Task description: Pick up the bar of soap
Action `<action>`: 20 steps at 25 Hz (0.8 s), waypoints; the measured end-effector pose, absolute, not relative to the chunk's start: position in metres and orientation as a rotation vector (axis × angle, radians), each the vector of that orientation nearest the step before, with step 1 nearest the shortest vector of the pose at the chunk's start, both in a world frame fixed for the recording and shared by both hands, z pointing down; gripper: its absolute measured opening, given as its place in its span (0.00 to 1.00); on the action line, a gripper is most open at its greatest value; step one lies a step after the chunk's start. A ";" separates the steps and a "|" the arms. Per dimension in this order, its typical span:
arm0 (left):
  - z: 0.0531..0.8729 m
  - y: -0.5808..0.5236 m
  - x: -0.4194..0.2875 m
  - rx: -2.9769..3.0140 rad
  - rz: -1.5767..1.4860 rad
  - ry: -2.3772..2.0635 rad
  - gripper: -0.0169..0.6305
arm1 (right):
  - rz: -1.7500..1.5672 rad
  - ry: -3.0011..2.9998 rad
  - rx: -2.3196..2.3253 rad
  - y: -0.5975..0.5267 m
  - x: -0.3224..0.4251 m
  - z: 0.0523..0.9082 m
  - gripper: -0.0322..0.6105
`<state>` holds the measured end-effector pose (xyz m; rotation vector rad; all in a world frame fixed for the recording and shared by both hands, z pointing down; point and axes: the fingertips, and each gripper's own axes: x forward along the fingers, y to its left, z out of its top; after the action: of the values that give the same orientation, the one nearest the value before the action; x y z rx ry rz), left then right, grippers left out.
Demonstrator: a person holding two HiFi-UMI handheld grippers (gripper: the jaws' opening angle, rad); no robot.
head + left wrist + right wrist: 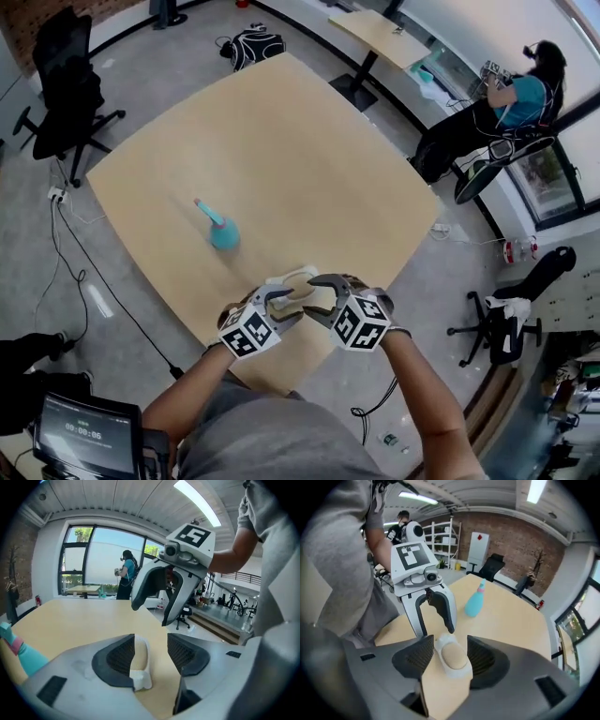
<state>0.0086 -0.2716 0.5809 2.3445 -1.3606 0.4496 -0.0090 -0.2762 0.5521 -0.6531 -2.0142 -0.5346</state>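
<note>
Left gripper [151, 643] half-hiding soap [137, 656]

soap [452, 656] in dish [461, 673] on table [281, 150], left tool [289, 305] and right tool [314, 298] flanking, bottle [222, 230] behind

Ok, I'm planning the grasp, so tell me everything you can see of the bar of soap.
The bar of soap is a smooth, pale tan oval, matte and solid-looking. It lies flat in a white dish that rims it, on the wooden table near the person's edge. It sits between the open jaws of both the left gripper and the right gripper; no pad visibly presses on it.
</note>
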 end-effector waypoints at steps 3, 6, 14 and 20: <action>0.604 -0.277 0.010 2.309 0.532 -1.352 0.37 | -0.631 -1.852 -0.736 -0.280 -0.005 0.583 0.39; 0.644 -0.291 -0.018 2.276 0.537 -1.342 0.37 | -0.680 -1.713 -0.788 -0.293 -0.026 0.634 0.44; 0.685 -0.306 -0.020 2.299 0.645 -1.245 0.42 | -0.733 -1.498 -0.899 -0.303 -0.032 0.682 0.45; 0.701 -0.314 -0.013 2.292 0.681 -1.181 0.43 | -0.770 -1.389 -0.943 -0.308 -0.029 0.698 0.45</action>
<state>-0.0133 -0.3143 0.7013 2.2918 -1.1809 0.6813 -0.0285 -0.3077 0.6977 -0.9430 -1.3895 -0.7696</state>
